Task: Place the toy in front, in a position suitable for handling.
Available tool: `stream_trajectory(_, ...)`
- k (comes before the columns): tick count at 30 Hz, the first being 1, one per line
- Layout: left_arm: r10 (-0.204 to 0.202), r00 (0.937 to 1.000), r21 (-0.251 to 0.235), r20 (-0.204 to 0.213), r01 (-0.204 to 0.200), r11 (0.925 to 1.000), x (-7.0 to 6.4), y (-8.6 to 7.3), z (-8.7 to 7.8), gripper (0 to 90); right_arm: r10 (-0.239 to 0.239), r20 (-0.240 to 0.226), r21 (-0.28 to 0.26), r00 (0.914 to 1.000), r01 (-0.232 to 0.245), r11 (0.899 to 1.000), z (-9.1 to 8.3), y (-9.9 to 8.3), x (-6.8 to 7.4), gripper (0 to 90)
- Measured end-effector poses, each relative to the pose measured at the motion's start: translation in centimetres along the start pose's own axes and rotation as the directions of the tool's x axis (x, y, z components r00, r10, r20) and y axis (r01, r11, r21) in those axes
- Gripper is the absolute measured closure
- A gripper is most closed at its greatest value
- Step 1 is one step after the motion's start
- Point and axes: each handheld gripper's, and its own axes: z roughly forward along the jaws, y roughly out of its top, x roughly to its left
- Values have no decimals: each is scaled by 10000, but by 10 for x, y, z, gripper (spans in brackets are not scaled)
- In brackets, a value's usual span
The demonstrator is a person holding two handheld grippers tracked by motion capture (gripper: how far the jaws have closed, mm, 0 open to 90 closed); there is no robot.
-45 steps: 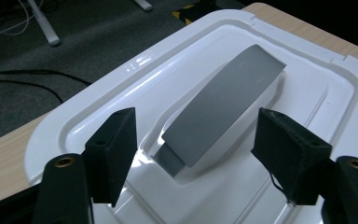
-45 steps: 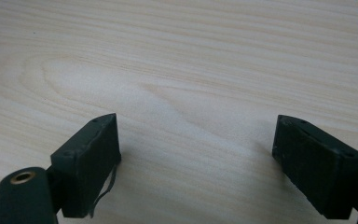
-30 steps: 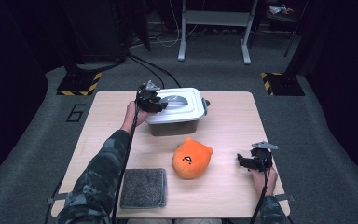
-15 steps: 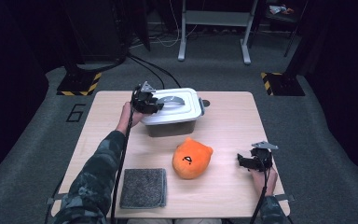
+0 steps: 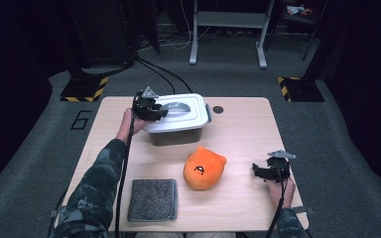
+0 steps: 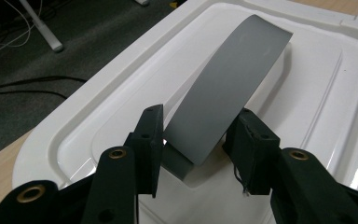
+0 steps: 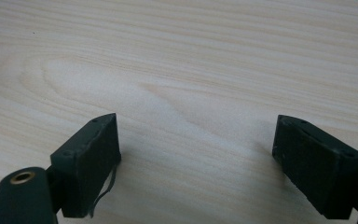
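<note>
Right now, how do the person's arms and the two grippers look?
Both grippers, the left gripper and the right gripper, are black with blocky jaws and brass-coloured rivets. Each carries a grey three-cornered plate on top and trails a black cable. The left sleeve is camouflage-patterned.

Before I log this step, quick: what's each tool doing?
Left tool: jaws straddling the lid's grey handle, grip not certain.
Right tool: open, holding nothing, over the table.

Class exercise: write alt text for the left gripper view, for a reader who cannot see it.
The left gripper has its two black jaws on either side of the grey handle of a white box lid. Wooden table and dark floor lie at left.
</note>
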Motion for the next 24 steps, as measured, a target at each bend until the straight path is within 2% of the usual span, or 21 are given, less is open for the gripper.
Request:
stream_trajectory(18,-221,9995,112,-240,224,9997,23,-16,-19,573,99,-40,-9,9999,-99,10000,0,0,0,139)
stream_trajectory(24,-158,9991,173,-381,165,9997,30,-21,-24,573,107,-43,-7,9999,-107,9999,0,0,0,139)
